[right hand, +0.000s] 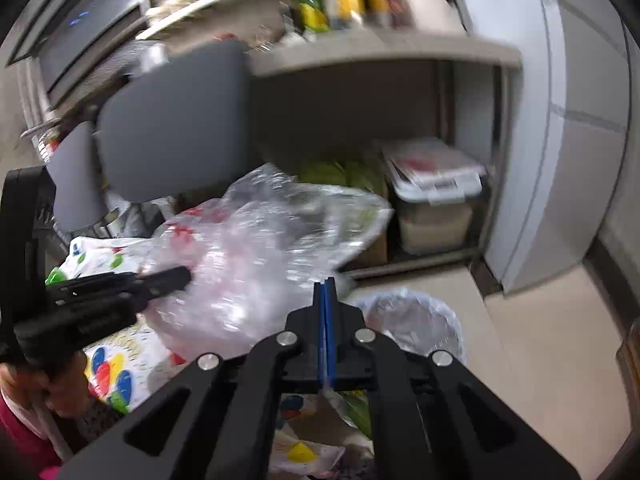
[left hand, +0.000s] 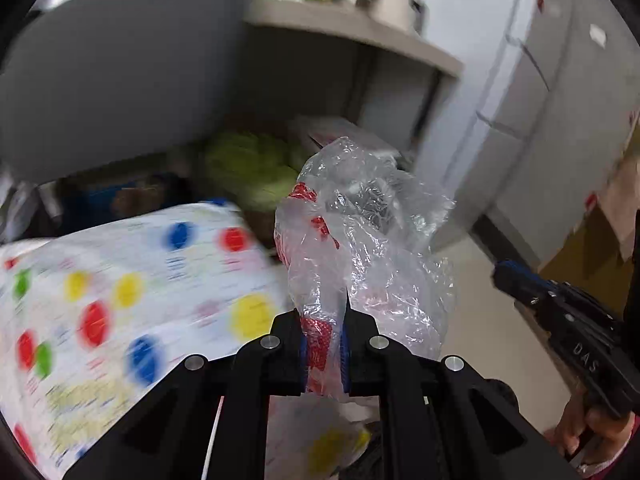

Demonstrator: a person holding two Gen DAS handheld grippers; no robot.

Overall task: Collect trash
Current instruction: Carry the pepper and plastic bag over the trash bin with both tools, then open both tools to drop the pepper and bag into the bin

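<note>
Left-wrist view, left to right. A white wrapper printed with red, yellow, blue and green dots [left hand: 132, 300] fills the lower left; its small print is too blurred to read. At centre the left gripper [left hand: 325, 354] has its jaws nearly closed, pinching a crumpled clear plastic bag with red print [left hand: 360, 240] between the blue pads, so that the bag stands up ahead of the fingers, clear of the floor; held this way it is probably being carried as trash. Behind it, a lower shelf [left hand: 352, 36] holds something green, possibly cabbage. At the right edge the right gripper [left hand: 560, 312] shows the letters "DAS" on its body.

Right-wrist view, left to right. The left gripper's tip meets the same bag. The right gripper's jaws are fully closed, pad against pad, with nothing visibly between them. Just beyond them stands a bin lined with clear plastic [right hand: 412, 320], the likely destination. On the shelf's right a lidded storage box [right hand: 436, 196] bears an illegible label.
</note>
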